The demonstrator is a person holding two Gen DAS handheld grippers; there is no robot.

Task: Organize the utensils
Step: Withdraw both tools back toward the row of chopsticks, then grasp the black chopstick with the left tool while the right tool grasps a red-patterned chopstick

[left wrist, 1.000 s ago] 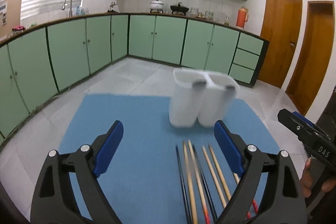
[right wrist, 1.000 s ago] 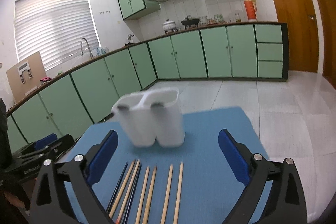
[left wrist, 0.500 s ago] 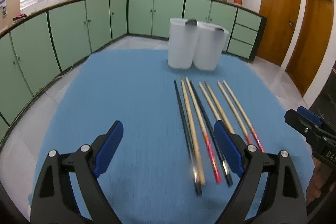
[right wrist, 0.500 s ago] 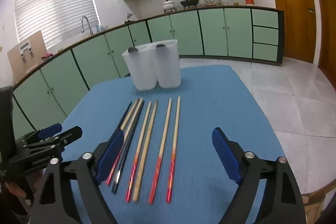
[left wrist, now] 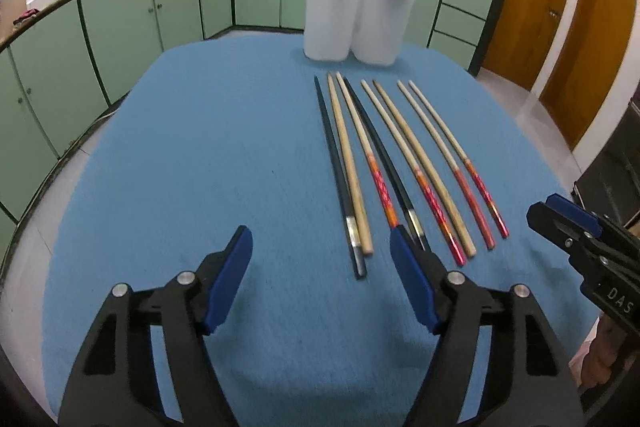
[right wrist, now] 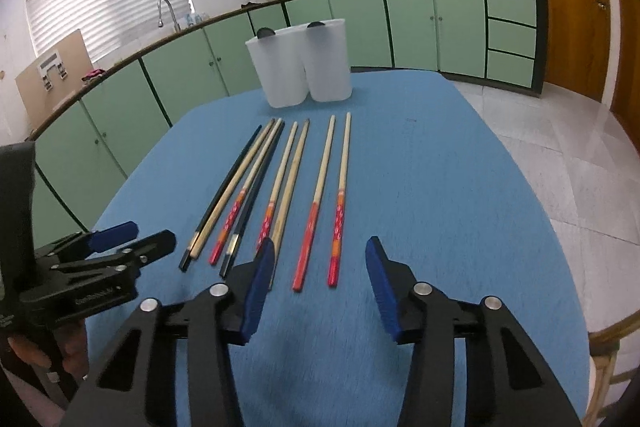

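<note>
Both claws, left (left wrist: 320,251) and right (right wrist: 320,259), are closing and empty; the chopsticks (right wrist: 320,195) at frame center look light, stiff, slippery, best pinched at their red ends.

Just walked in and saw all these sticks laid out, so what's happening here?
A person holds a gripper in each hand over a blue table. Eight chopsticks lie in a row in front of two white holders, both apparently empty. The left gripper and right gripper hover at the near ends, jaws closing, gripping nothing yet. No chopstick has been sorted.
</note>
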